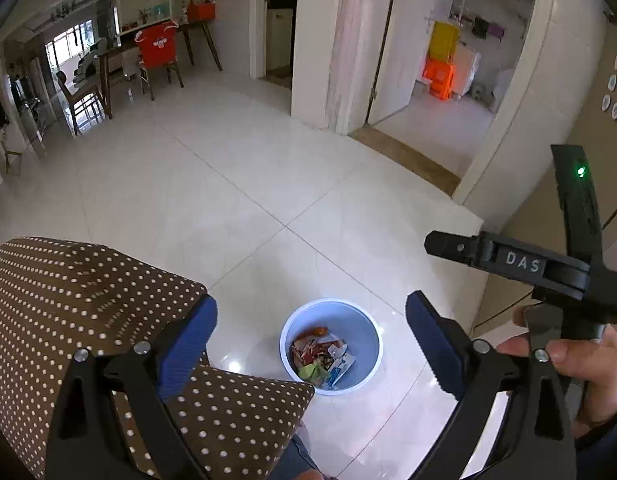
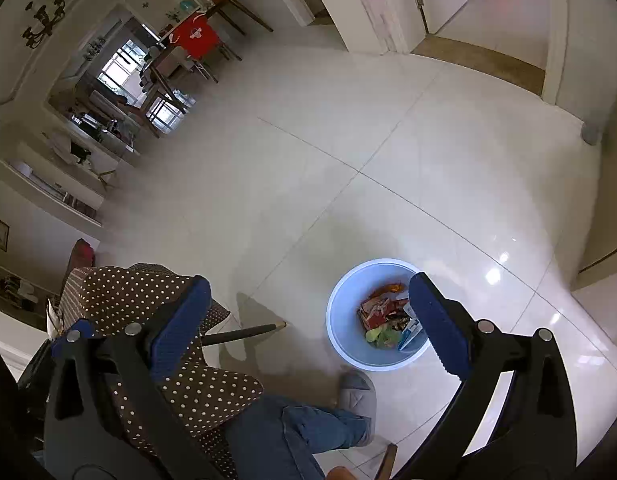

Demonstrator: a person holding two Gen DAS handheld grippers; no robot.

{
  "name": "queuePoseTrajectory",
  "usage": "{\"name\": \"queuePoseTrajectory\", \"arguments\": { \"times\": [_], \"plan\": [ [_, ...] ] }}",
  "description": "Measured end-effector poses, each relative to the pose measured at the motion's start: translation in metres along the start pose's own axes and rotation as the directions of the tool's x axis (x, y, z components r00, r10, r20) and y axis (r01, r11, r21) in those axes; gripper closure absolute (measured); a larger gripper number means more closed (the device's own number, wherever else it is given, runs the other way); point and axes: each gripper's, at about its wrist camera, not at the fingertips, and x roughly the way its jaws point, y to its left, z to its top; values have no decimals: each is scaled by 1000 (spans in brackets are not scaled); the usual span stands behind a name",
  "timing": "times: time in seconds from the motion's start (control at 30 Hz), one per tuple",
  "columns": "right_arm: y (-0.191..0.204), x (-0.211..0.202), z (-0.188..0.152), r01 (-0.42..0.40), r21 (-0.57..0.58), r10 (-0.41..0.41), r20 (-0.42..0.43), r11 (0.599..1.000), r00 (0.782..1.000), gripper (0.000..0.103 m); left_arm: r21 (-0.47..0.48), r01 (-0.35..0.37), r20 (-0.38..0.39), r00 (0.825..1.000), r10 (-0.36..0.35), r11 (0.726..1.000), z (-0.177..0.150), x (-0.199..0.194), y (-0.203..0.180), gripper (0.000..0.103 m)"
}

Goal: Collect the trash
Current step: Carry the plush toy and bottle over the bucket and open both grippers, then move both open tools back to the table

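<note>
A light blue bin (image 1: 364, 332) stands on the white tiled floor and holds several crumpled wrappers (image 1: 322, 360). My left gripper (image 1: 312, 340) is open and empty, held above the bin. The bin also shows in the right wrist view (image 2: 344, 320) with the wrappers (image 2: 384, 320) inside. My right gripper (image 2: 308, 320) is open and empty, its right finger over the bin's rim. The right gripper's body (image 1: 548, 272) shows at the right of the left wrist view, held in a hand.
A brown polka-dot cushioned chair (image 1: 88, 300) is at the lower left, also in the right wrist view (image 2: 148, 292). The person's jeans leg and grey slipper (image 2: 356, 392) stand beside the bin. A table with chairs (image 1: 156, 52) and open doorways (image 1: 428, 80) lie far off.
</note>
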Motion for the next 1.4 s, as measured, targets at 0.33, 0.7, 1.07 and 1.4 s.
{"name": "queuePoseTrajectory", "arguments": {
  "times": [0.33,0.7,1.07,1.4],
  "plan": [
    [51,-24,5,-31,-87,36,54,996,998,6,-26,-1,110,994,4,1000,-1,-53,15,10],
    [137,-34,-3,-96,-227,114,69,969,991,6,-113,-63,214,973,86,992,-18,-120,71,10],
    [245,-5,-44,-184,-400,189,-27,898,982,6,-303,-145,230,948,220,942,-65,-169,168,9],
    [355,35,-107,-285,-581,226,-174,762,958,6,-471,-231,187,917,352,852,-128,-206,259,9]
  ]
}}
